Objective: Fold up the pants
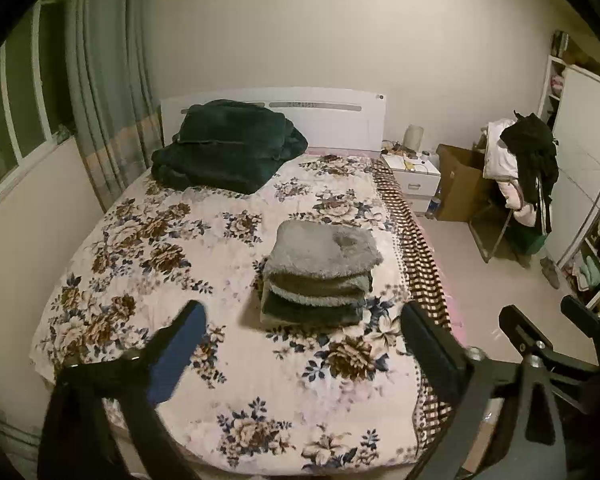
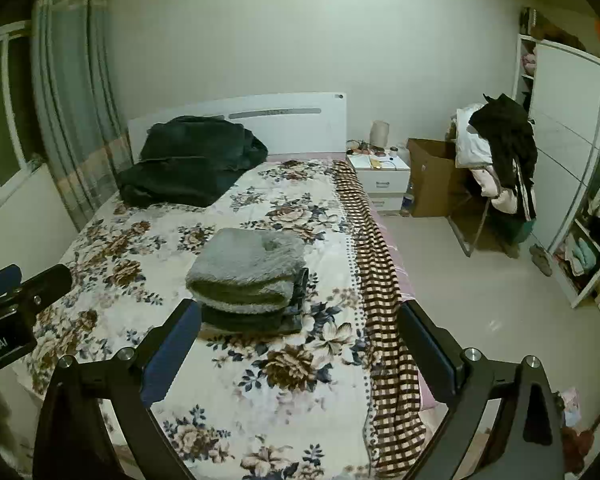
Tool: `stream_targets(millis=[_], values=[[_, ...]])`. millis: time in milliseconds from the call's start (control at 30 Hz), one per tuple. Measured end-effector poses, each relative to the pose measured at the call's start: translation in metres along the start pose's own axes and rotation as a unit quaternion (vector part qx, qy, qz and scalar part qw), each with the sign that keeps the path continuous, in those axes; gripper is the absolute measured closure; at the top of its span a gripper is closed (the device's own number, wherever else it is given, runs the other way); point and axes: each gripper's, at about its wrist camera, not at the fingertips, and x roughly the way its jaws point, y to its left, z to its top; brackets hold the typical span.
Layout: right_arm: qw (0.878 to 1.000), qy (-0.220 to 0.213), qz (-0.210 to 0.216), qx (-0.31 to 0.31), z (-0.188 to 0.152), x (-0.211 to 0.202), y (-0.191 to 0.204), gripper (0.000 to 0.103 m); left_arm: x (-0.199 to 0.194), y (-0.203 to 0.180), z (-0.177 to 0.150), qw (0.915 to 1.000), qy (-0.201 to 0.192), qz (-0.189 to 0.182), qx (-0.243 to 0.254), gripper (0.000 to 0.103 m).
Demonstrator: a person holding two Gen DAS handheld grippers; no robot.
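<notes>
Pants (image 1: 320,270) lie folded in a fleecy stack on the floral bedspread (image 1: 140,240). We hold the left gripper (image 1: 304,344) and right gripper (image 2: 296,340) above it, fingers spread wide, gripping nothing.

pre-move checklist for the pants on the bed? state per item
1. Left gripper open, nothing between its fingers: ok.
2. Right gripper open, nothing held: ok.
3. Grey fleece pants lying on the floral bedspread, touched by neither gripper: ok.
4. Pants need another fold: cannot tell; they already sit as a compact layered bundle.
5. Room around the bundle: ok; the dark green blanket lies apart, near the headboard.
6. Bundle sits toward the bed's right side, near the checked border, but does not overhang it: ok.
</notes>
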Motion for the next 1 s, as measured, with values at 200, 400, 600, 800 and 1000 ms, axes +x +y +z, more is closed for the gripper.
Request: stream_targets(millis=[200,400,600,800,1000], values=[[1.0,-0.003,0.001,-0.012,-0.003,-0.023,0.002,0.002,-0.017,-0.002,-0.011,0.9997,-0.014,0.02,0.004,0.002],[1.0,-0.003,-0.003,-0.022,0.007,-0.028,0.01,0.002,-0.022,-0.001,-0.012,0.9996,-0.018,0.02,0.006,0.002],[1.0,0.003,-0.004,-0.028,0.012,-0.024,0.018,0.002,-0.023,0.001,-0.013,0.9997,-0.016,0.02,0.005,0.002],[1.0,0.008,-0.005,-0.022,0.008,-0.022,0.022,0.002,-0.023,0.002,-0.015,0.9997,-0.01,0.021,0.005,0.002],[1.0,0.018,-0.006,-0.019,0.003,-0.018,0.024,0.0,-0.023,0.004,-0.016,0.9997,-0.008,0.018,0.01,0.002]])
